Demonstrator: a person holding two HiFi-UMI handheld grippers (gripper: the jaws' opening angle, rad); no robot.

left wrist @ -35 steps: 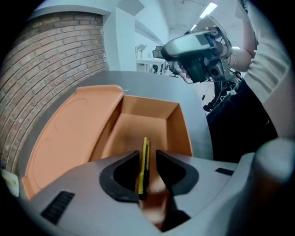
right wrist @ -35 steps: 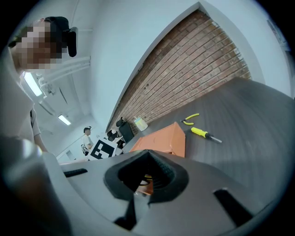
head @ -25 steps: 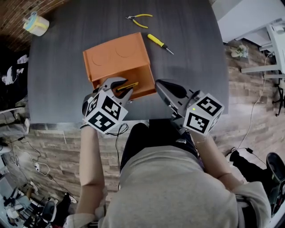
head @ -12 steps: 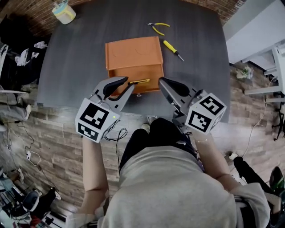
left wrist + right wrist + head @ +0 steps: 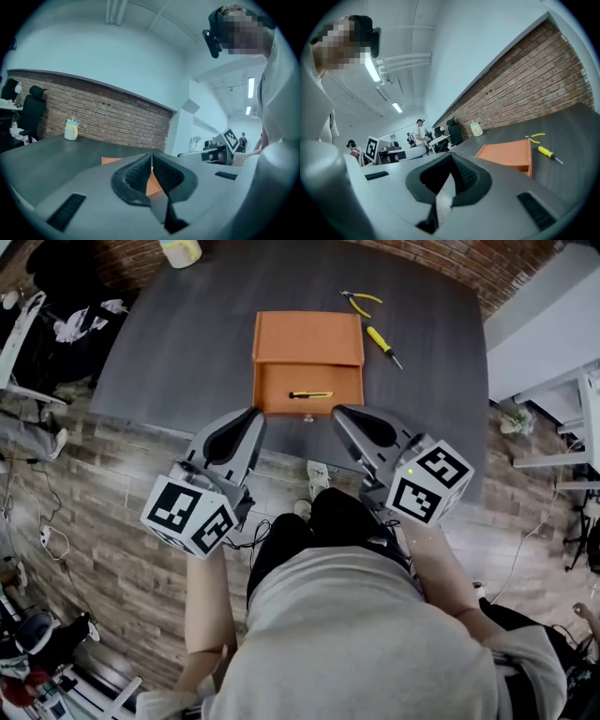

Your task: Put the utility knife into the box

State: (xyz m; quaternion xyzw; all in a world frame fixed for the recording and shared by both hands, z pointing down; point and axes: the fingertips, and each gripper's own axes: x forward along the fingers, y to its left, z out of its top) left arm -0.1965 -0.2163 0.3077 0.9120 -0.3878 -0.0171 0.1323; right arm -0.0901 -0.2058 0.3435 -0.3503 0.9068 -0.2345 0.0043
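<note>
The orange box stands on the dark table with its open compartment facing me. Inside that compartment lies the yellow and black utility knife, flat and free. My left gripper hovers just off the table's near edge, below and left of the box, shut and holding nothing. At the lower right of the box my right gripper is likewise shut on nothing. The left gripper view shows meeting pads with the box behind them. In the right gripper view the box sits beyond the closed jaws.
Yellow-handled pliers and a yellow screwdriver lie on the table right of the box. A pale cup stands at the far left corner. Brick flooring, cables and clutter surround the table. People and desks show in the background of the right gripper view.
My left gripper has drawn back from the box toward me, leaving the utility knife lying in the compartment. The right gripper has stayed near the table's edge.
</note>
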